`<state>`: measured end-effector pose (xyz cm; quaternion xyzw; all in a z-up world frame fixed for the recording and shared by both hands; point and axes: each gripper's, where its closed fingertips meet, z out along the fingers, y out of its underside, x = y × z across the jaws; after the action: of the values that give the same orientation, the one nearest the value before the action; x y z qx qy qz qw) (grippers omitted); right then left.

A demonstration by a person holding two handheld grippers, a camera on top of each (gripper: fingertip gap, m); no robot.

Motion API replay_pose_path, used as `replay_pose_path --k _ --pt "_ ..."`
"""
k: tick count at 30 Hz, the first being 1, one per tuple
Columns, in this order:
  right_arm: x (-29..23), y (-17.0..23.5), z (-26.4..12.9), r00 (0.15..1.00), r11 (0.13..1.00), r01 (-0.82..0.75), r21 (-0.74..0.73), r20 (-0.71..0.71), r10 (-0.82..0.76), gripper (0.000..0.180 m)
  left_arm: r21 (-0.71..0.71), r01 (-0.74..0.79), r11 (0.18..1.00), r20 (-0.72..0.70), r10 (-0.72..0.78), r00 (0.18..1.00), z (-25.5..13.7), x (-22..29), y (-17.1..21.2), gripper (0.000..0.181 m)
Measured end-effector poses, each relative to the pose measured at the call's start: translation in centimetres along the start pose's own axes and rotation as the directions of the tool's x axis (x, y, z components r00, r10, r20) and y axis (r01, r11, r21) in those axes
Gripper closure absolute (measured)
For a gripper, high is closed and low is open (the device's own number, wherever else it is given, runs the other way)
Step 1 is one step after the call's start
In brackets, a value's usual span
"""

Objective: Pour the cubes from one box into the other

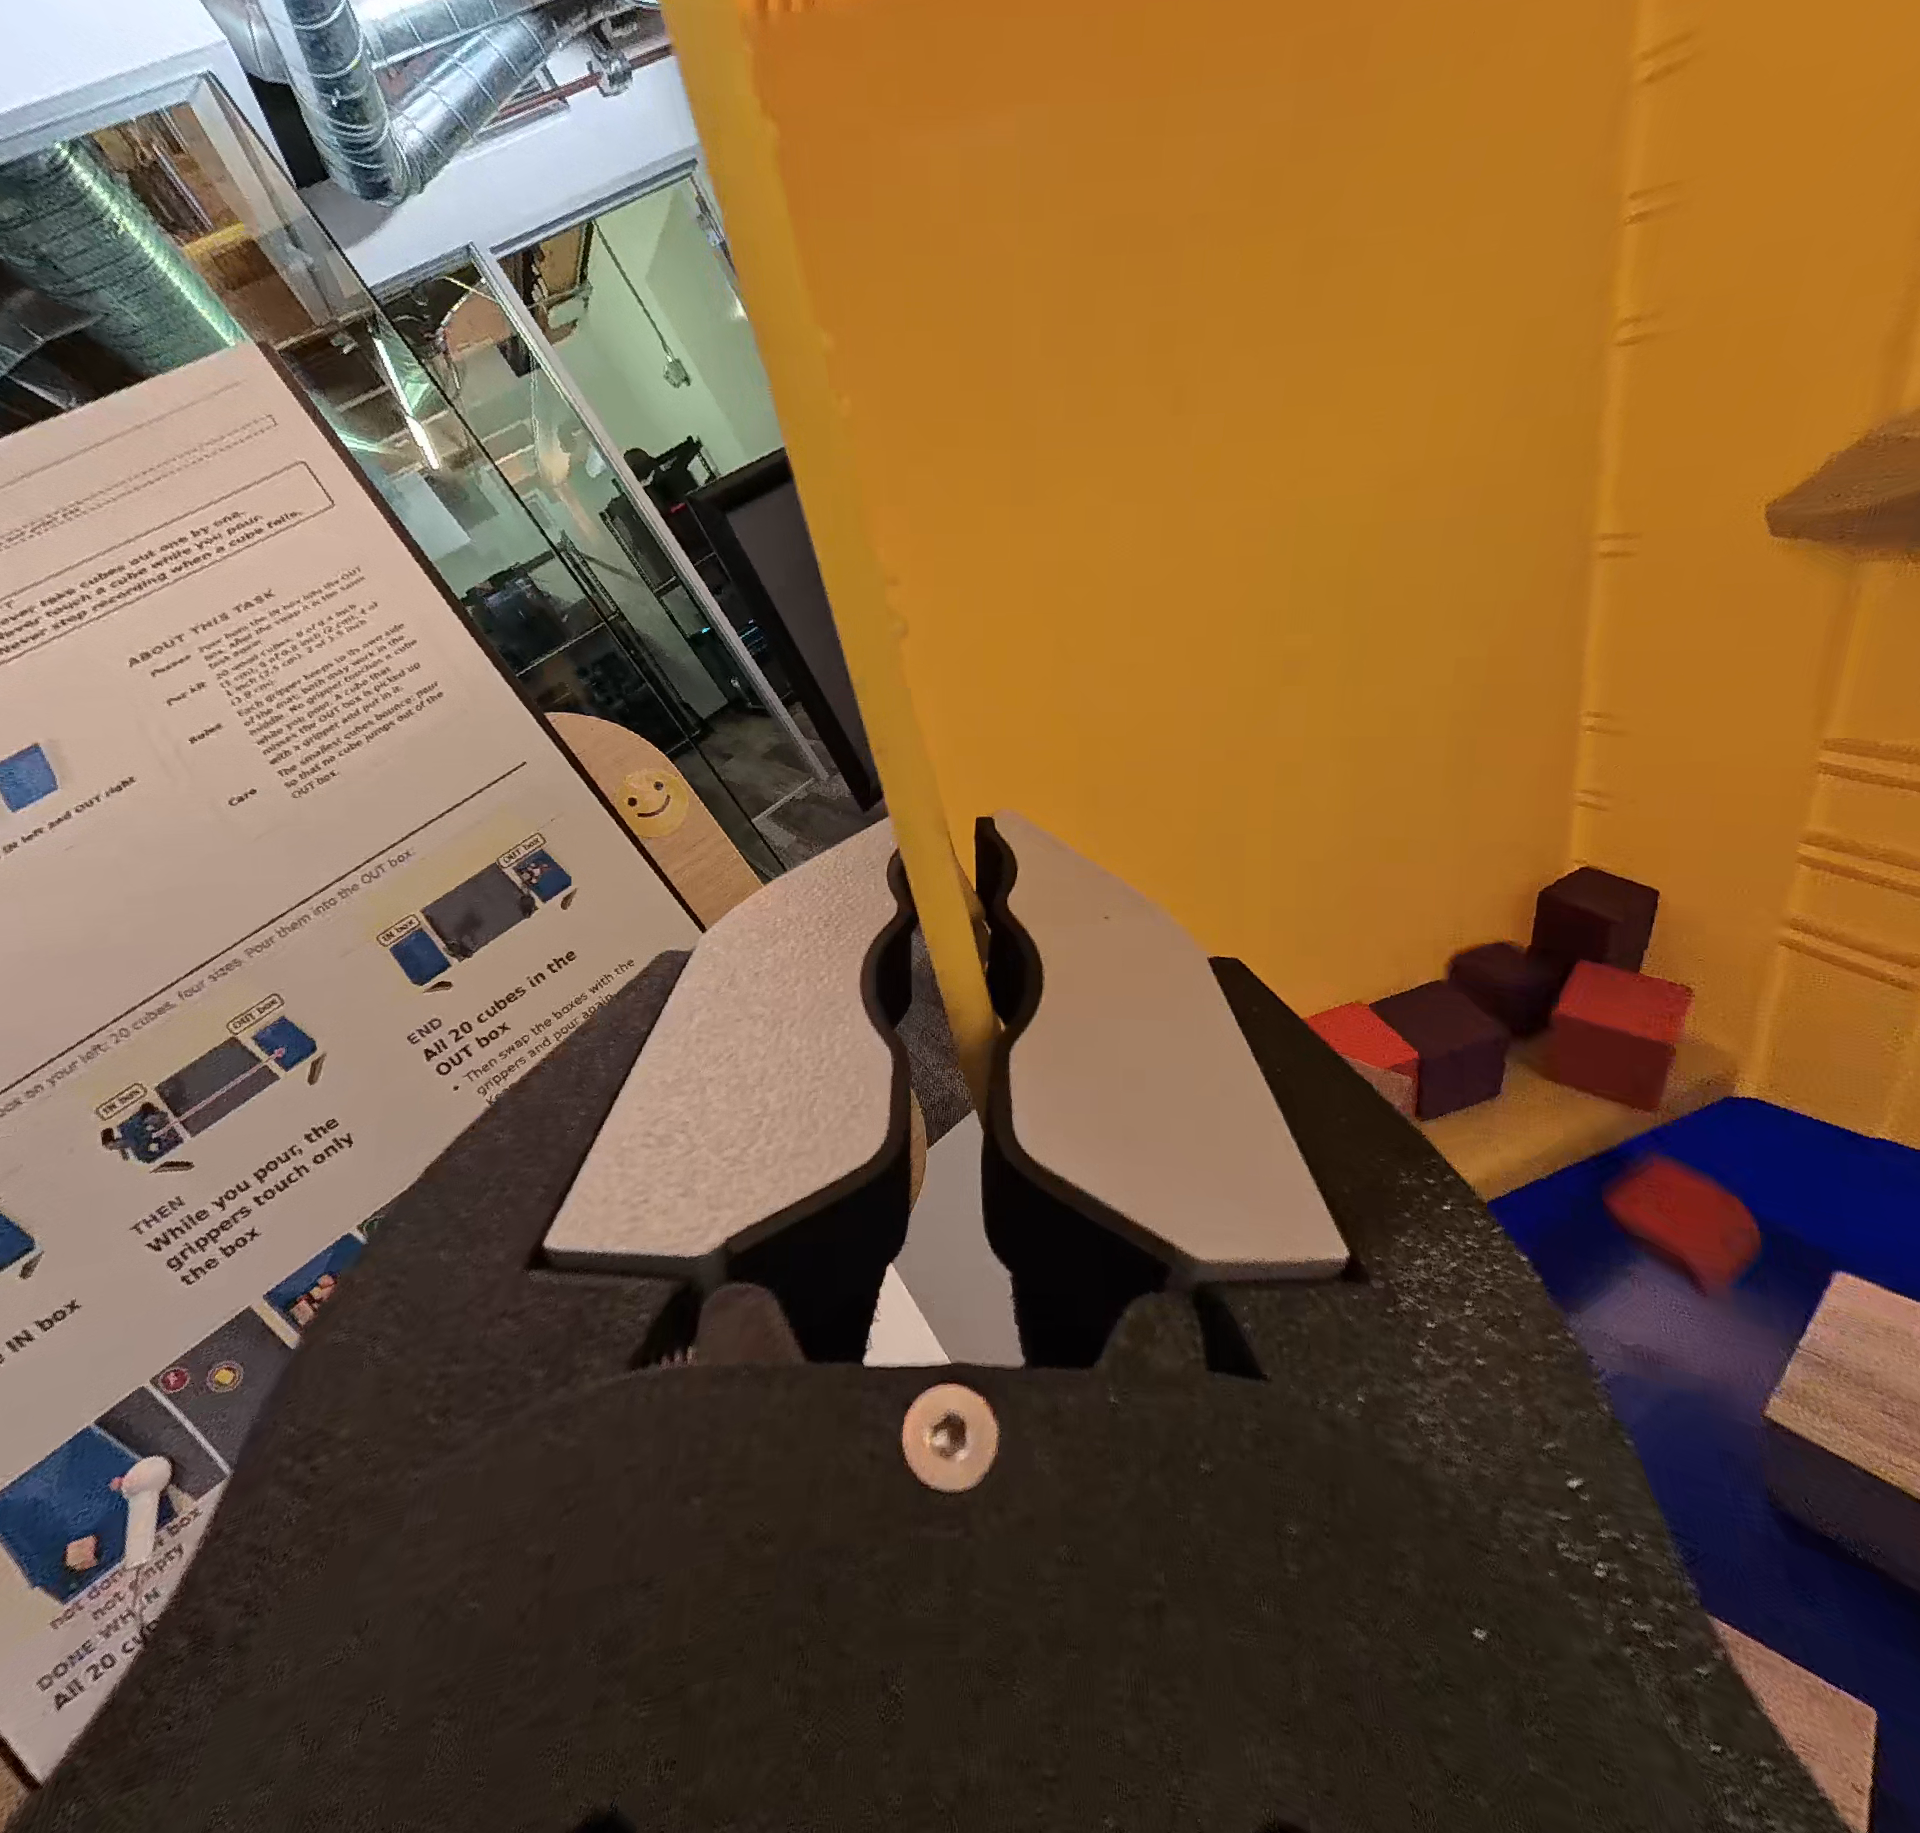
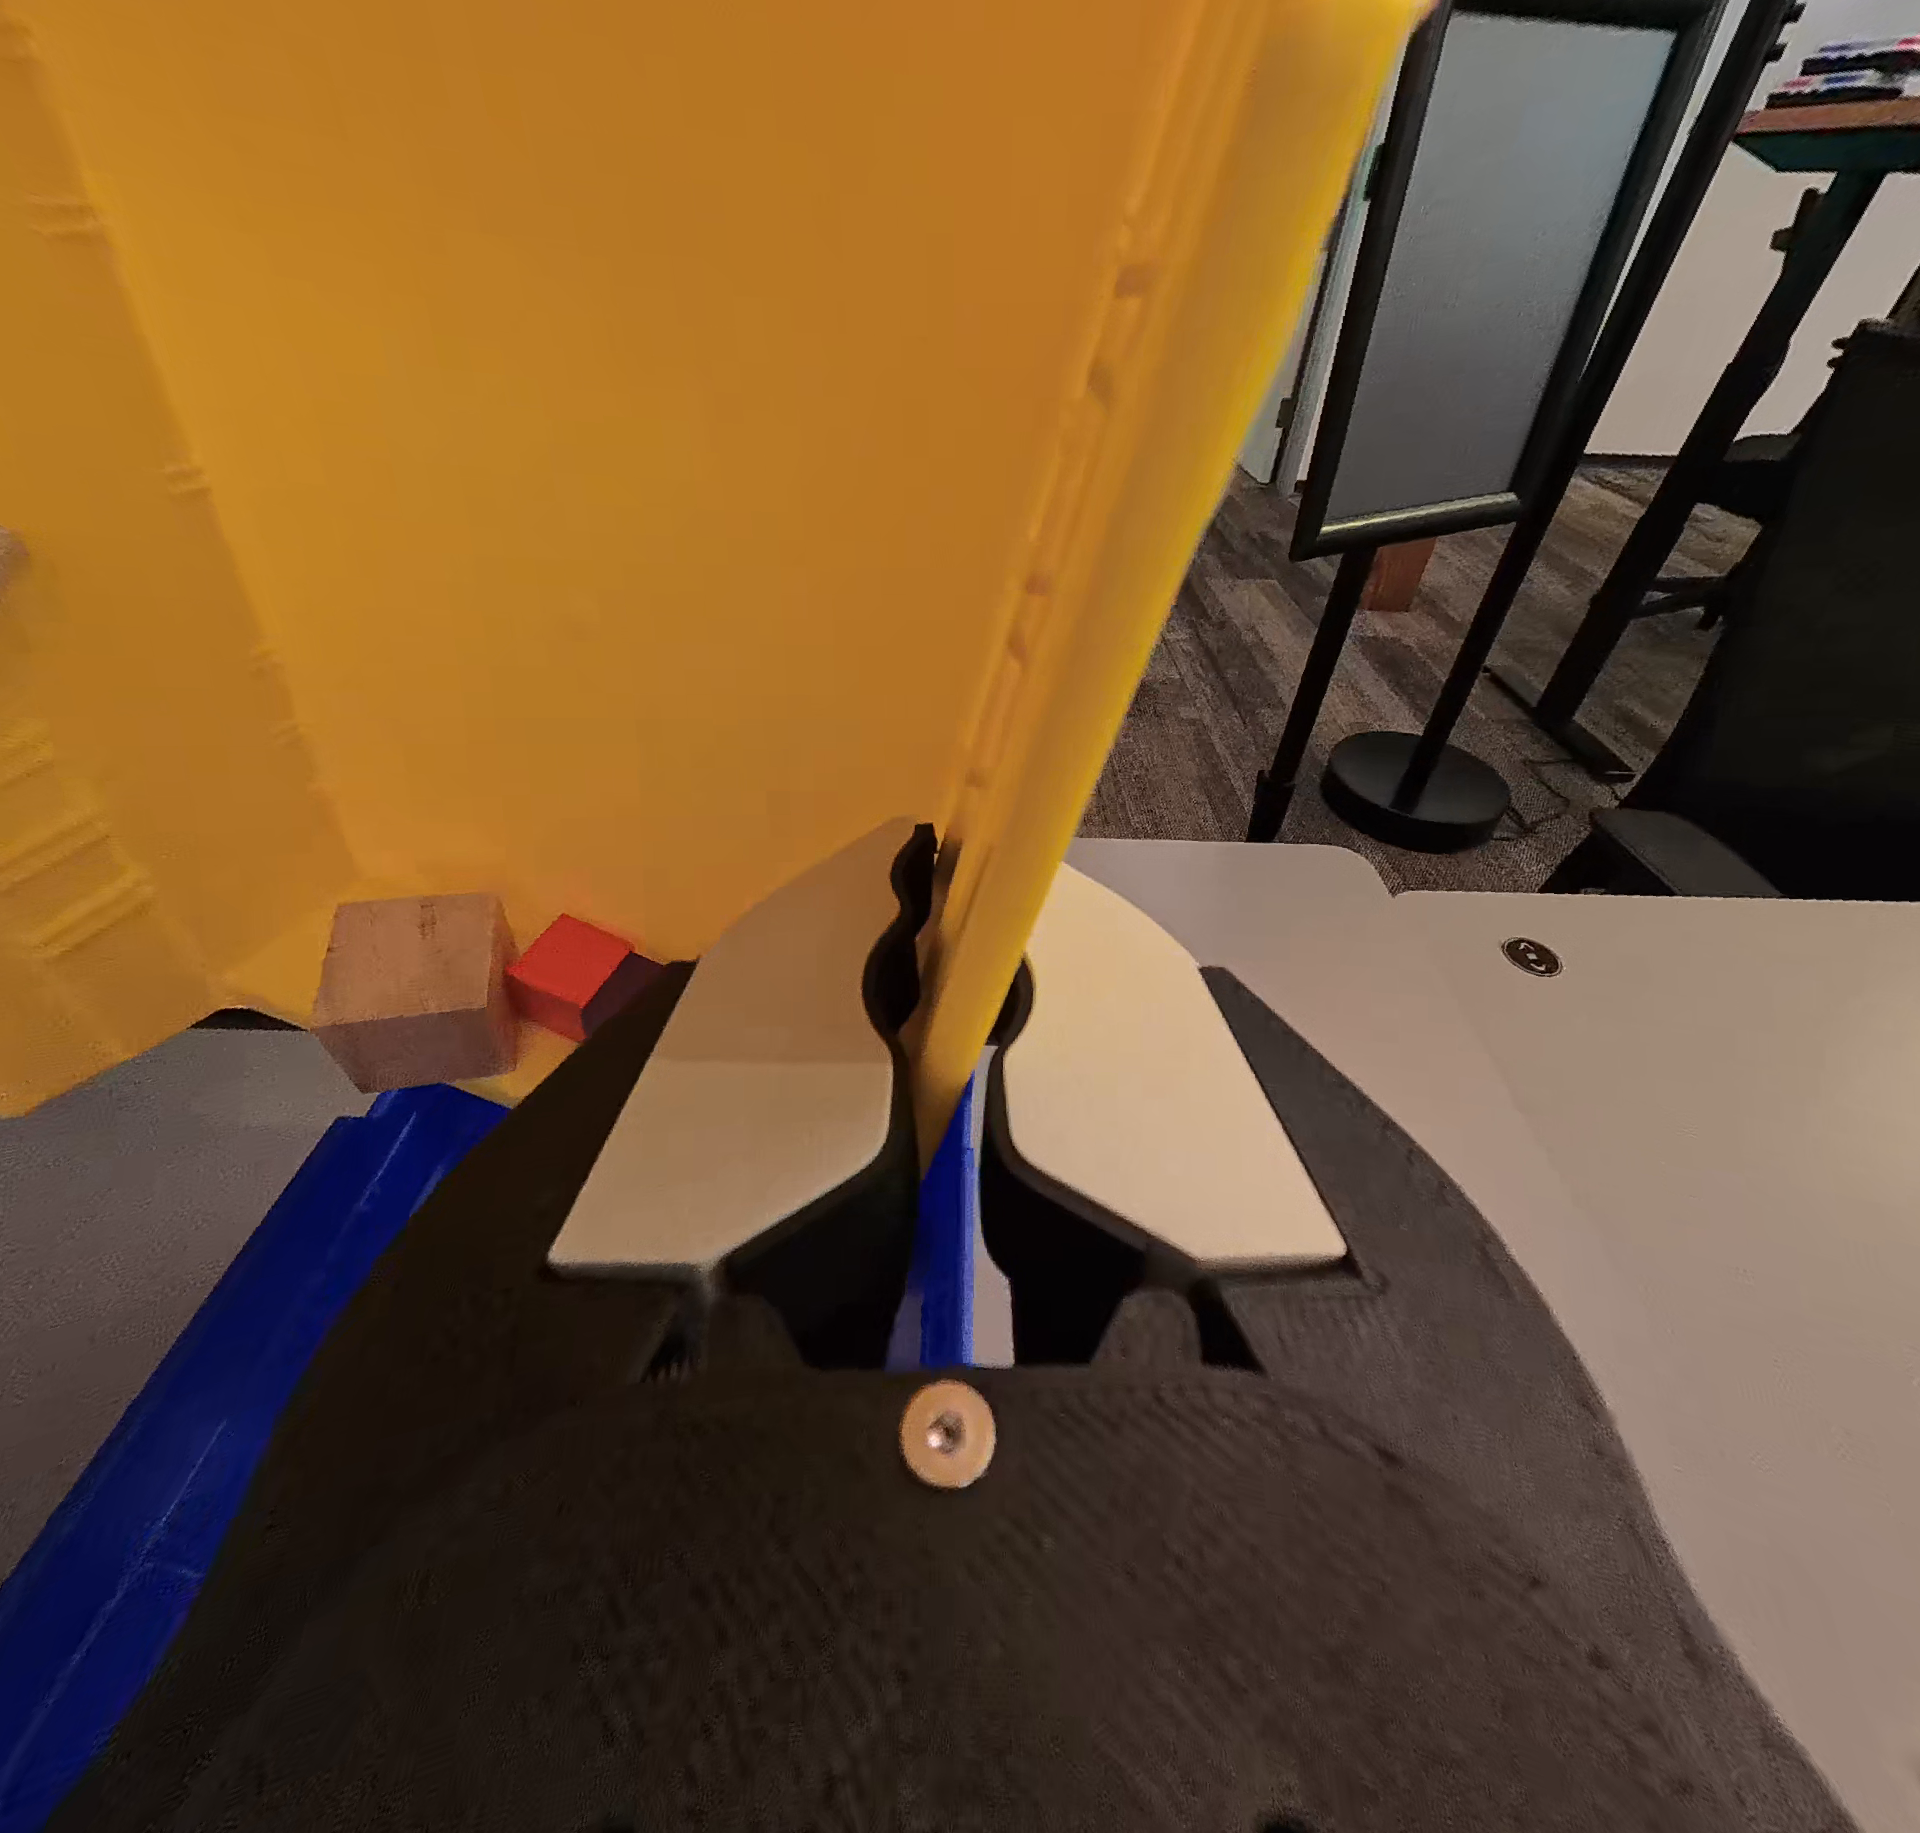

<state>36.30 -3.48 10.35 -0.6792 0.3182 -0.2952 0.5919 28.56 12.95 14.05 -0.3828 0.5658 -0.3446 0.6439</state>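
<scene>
Office background is seen: silver ducting overhead, glass partitions, a printed instruction sheet (image 1: 239,952) propped at left, a white table (image 2: 1714,1160) and a framed sign stand (image 2: 1496,256) at right. Yellow box (image 1: 1247,433) is held raised and tipped, gripped on opposite walls by both grippers. Left gripper (image 1: 943,936) is closed down on the thin yellow wall edge, which is pinched between its fingers. Right gripper (image 2: 961,952) is likewise clamped on the opposite yellow wall, jaws nearly together with only the wall between. Blue box (image 1: 1766,1368) is placed below the yellow box's lowered edge. Red and dark purple cubes (image 1: 1507,1004) are gathered in the lower corner of the yellow box. A red cube (image 1: 1683,1233), motion-blurred, is seen over the blue box interior, and a wooden cube (image 1: 1849,1409) is seen inside the blue box. In the right wrist view a wooden cube (image 2: 416,988) is at the yellow box's lip, just beside a red cube (image 2: 566,957).
</scene>
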Motion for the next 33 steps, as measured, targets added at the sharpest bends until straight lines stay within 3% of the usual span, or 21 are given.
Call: replay_pose_path --k 14,24,33 --pt "0.0 -0.8 -0.5 1.000 0.999 0.021 0.030 -0.012 -0.021 0.175 0.036 0.000 0.999 0.011 0.000 1.000 -0.4 -0.2 -0.6 0.172" --pt "-0.4 -2.3 -1.4 0.998 0.990 0.062 0.128 -0.027 -0.059 0.174 0.132 -0.016 0.991 0.052 0.009 0.999 -1.3 -0.8 -1.9 0.172" --pt "-0.6 -2.2 -1.3 0.998 0.991 0.061 0.115 -0.022 -0.059 0.174 0.121 -0.012 0.993 0.051 0.006 0.999 -1.3 -0.9 -1.7 0.172"
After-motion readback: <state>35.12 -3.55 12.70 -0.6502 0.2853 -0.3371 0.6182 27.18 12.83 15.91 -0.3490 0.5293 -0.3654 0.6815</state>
